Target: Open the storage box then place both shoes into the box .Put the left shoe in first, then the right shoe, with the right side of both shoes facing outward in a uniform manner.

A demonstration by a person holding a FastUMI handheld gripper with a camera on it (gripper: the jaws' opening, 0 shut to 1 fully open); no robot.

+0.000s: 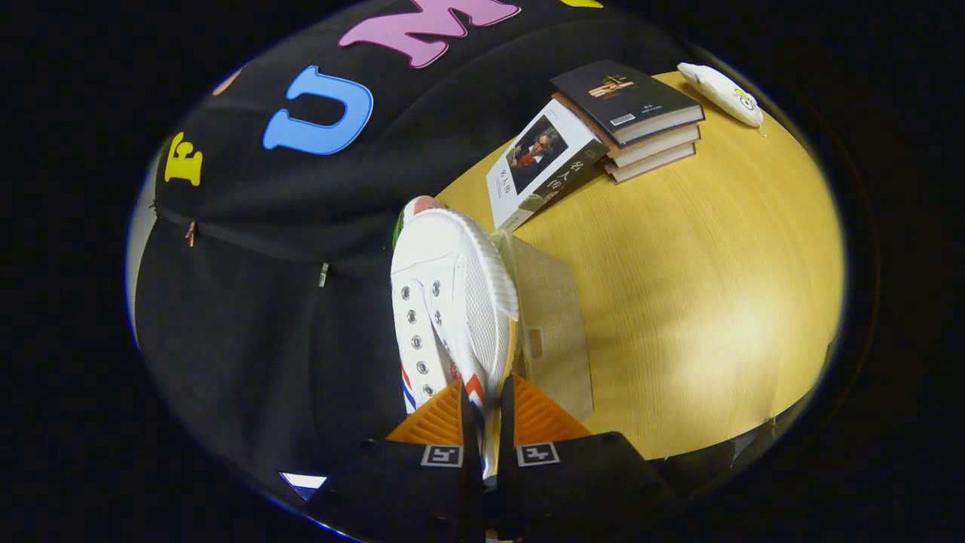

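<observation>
The gripper [483, 403] is clamped on a white shoe [451, 302], both fingers [437, 418] pressing the shoe's side wall near the heel, so the shoe stands out straight ahead of the fingers, lifted and turned on its side. It is a white canvas lace-up with two rows of metal eyelets, a ribbed white rubber sole facing the table side, red and blue stripes close to the fingers, and a red and green patch at the far toe end. Just beside the shoe, on the sole side, is the translucent storage box [550, 332], with a small rectangular cut-out in its near panel; it rests on the yellow wooden table [716, 286]. Beyond the box lies a white-covered book [543, 162] with a portrait and printed characters too small to read, touching a stack of books [641, 124] with a dark cover on top. Farther off, at the table's far edge, lies a small white object [722, 92].
</observation>
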